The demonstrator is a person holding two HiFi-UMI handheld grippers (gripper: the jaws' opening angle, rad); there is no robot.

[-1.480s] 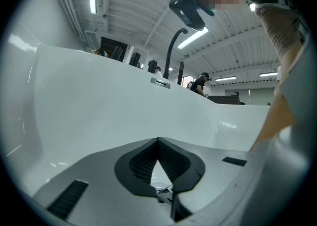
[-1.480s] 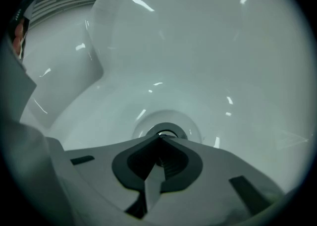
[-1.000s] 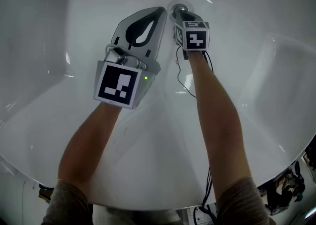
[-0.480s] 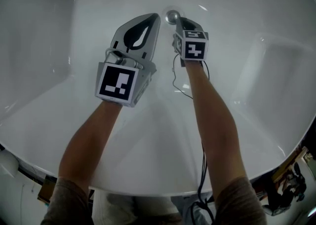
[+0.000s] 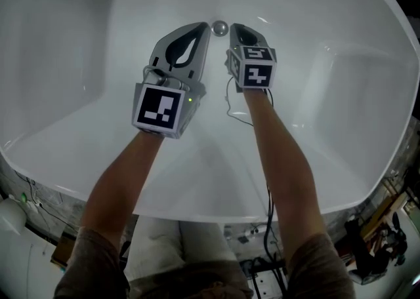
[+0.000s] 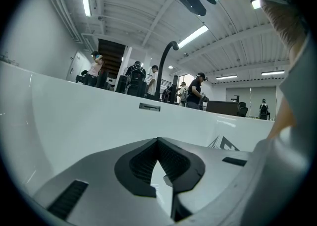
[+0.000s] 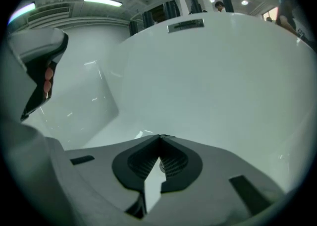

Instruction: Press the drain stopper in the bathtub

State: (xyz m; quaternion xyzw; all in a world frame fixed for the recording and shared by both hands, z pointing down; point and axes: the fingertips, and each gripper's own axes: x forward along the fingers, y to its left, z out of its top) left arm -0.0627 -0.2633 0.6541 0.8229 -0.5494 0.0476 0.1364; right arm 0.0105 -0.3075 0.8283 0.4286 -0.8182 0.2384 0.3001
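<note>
The round chrome drain stopper (image 5: 220,27) sits in the floor of the white bathtub (image 5: 308,22), at the far end in the head view. My left gripper (image 5: 205,26) is shut and empty, with its tip just left of the stopper. Shut as well, my right gripper (image 5: 235,28) has its tip just right of the stopper, so the stopper shows between the two tips. In the left gripper view the left gripper (image 6: 158,140) has its jaws closed against the tub wall behind. The right gripper (image 7: 159,137) shows closed jaws with nothing held.
The tub's far wall carries an overflow slot (image 6: 149,106), the same overflow slot (image 7: 185,25) showing in the right gripper view. A dark curved faucet (image 6: 166,66) rises behind the rim. Several people stand far off in the hall. A cable (image 5: 233,104) trails from the right gripper.
The right gripper's tip was on the stopper a second ago; it now sits beside it, and the stopper is uncovered. The head view has drawn back, showing more of the tub.
</note>
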